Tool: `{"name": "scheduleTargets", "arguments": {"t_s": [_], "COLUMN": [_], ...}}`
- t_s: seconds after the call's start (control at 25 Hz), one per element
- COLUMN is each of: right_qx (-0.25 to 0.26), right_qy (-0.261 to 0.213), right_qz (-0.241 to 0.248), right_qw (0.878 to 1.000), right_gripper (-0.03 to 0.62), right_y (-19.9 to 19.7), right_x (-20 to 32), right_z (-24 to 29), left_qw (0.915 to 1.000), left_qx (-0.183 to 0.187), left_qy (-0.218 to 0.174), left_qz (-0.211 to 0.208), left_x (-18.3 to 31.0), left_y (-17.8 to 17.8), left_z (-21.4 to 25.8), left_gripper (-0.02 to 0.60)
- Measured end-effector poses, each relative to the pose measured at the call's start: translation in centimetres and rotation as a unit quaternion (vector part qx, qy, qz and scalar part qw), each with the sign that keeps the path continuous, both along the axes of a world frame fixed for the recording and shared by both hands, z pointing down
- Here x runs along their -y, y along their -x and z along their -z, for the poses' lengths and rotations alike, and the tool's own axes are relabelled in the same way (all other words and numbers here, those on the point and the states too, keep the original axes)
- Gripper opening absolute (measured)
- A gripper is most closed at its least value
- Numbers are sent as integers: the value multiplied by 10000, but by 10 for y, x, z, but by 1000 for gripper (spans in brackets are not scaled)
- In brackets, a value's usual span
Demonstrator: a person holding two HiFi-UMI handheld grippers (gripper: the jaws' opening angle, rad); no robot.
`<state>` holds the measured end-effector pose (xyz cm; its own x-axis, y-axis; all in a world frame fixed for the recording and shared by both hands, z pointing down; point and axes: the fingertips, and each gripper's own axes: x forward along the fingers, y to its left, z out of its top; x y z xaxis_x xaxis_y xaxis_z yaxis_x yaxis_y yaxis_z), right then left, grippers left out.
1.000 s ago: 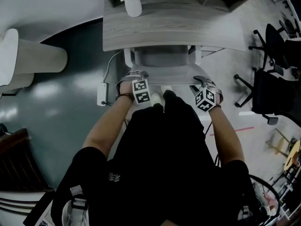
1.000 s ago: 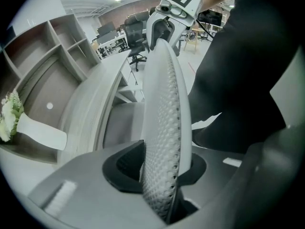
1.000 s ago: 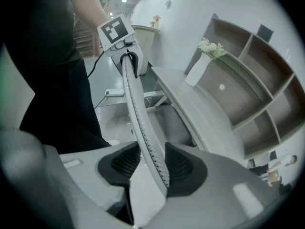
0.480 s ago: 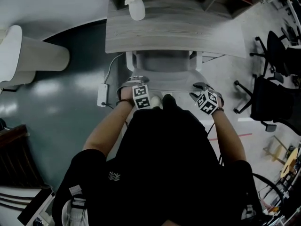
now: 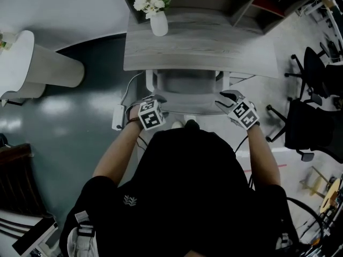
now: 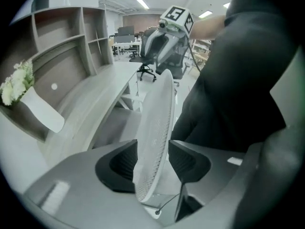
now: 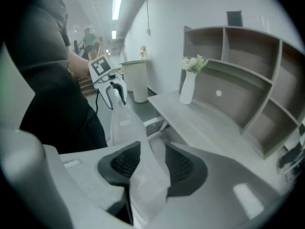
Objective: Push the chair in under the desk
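Observation:
The pale grey chair (image 5: 190,83) stands with its seat partly under the grey wooden desk (image 5: 214,47). Its mesh backrest (image 5: 190,107) faces me. My left gripper (image 5: 155,98) is at the backrest's left end. In the left gripper view the backrest edge (image 6: 157,109) stands between the jaws of the left gripper (image 6: 153,159), which are opening, with a gap at the right pad. My right gripper (image 5: 225,96) is at the backrest's right end. In the right gripper view the right gripper (image 7: 152,163) presses both pads on the backrest (image 7: 125,123).
A white vase of flowers (image 5: 158,21) stands on the desk's far left, below wall shelves (image 5: 252,1). Black office chairs (image 5: 313,116) are at the right. A white rounded stand (image 5: 32,68) is at the left. A power strip (image 5: 117,116) lies on the floor beside the chair.
Both grippers and the chair backrest have moved forward toward the desk. The left gripper's marker cube has shifted left and turned.

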<state>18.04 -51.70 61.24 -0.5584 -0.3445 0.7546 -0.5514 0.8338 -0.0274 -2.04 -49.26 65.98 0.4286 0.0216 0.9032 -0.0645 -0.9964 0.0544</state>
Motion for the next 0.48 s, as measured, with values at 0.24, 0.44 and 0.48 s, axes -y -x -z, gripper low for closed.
{"name": "scheduleTargets", "arguments": {"t_s": [0.24, 0.44, 0.48], "right_qx": [317, 651, 647], "right_qy": [-650, -1120, -1155], "right_qz": [-551, -1259, -1291], "right_qw": [9959, 9835, 9828], "right_gripper": [167, 166, 164], "right_y": [-3, -11, -12], "right_x": [30, 61, 65], "right_z": [16, 40, 42], "left_qw": [9833, 9364, 9272], "left_qx": [-1362, -2517, -2657], "left_qy": [-498, -1344, -1484], "left_qz": [1104, 2044, 2184], "left_x": [56, 108, 116], "left_y": [-25, -36, -36], "left_z": [66, 114, 121], "left_gripper": [145, 61, 43]}}
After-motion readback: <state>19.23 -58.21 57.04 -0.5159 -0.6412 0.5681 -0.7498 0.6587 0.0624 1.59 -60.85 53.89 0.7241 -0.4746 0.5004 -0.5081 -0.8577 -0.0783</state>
